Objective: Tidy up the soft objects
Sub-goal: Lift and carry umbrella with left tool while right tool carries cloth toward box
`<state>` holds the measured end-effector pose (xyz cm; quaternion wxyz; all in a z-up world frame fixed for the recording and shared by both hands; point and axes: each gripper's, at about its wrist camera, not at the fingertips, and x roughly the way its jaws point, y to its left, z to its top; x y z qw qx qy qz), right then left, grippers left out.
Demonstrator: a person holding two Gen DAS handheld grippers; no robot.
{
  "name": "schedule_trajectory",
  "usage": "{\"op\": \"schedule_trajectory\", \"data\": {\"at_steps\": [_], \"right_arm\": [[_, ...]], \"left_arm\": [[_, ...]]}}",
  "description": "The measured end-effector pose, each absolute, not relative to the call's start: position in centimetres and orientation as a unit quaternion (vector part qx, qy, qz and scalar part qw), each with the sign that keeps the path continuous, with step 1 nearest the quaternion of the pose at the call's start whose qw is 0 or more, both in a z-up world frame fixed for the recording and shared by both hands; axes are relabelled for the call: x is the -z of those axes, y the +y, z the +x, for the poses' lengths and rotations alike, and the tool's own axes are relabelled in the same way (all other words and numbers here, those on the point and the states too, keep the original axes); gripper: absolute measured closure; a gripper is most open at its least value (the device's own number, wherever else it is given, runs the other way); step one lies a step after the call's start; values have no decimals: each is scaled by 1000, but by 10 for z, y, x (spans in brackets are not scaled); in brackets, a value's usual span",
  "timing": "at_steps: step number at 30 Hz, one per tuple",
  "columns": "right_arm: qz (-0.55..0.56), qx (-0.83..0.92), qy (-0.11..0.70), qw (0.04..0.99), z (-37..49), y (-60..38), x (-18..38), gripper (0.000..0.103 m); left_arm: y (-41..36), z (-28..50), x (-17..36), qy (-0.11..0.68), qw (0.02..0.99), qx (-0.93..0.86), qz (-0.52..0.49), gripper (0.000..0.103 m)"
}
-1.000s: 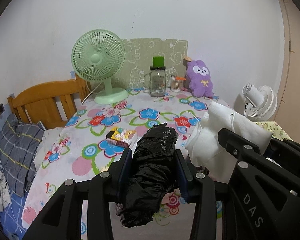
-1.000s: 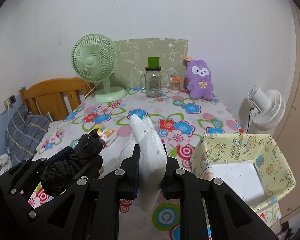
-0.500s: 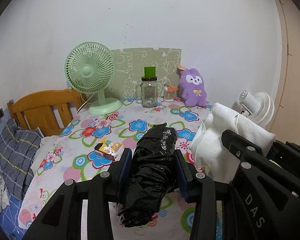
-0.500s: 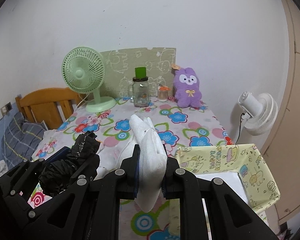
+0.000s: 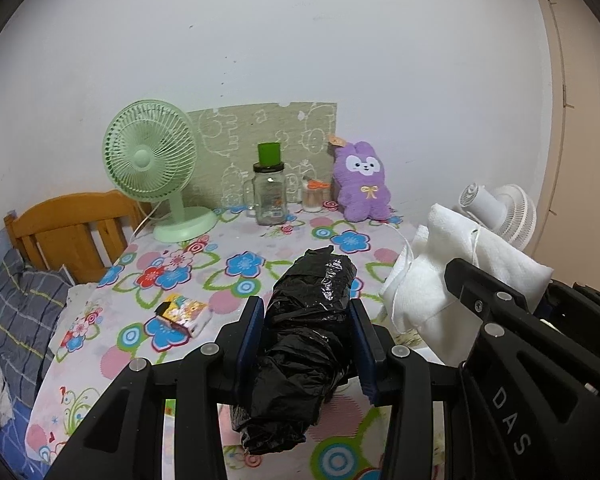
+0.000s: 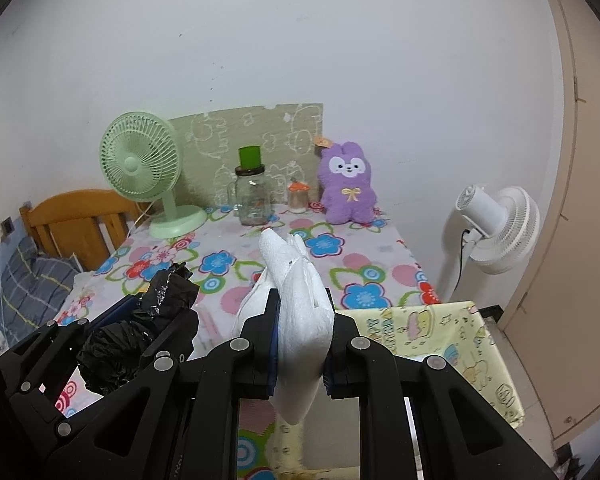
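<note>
Black plastic bag bundle (image 5: 306, 344) clamped between left tongs (image 5: 308, 344), white folded cloth (image 6: 300, 320) pinched tight in right tongs (image 6: 300, 344). Both carried above floral worktop (image 6: 340, 248), likely bound for yellow cartoon-print box (image 6: 440, 328) just right of right tongs.

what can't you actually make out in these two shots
- Yellow box interior: right wrist view, hidden by the right hand-held gripper and white cloth.
- Black bag contents: opaque wrap.
- Small carton print: left wrist view, too small.
- Left hand-held gripper: base cropped.
</note>
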<state>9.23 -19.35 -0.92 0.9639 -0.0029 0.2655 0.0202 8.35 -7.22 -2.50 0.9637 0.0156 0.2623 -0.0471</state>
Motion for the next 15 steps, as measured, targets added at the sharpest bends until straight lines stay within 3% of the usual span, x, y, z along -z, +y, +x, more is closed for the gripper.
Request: {"op": "schedule_trajectory", "data": {"at_steps": [15], "right_arm": [[0, 2, 261, 965, 95, -228, 5, 84]], "left_arm": [[-108, 89, 21, 259, 963, 74, 19, 60]]}}
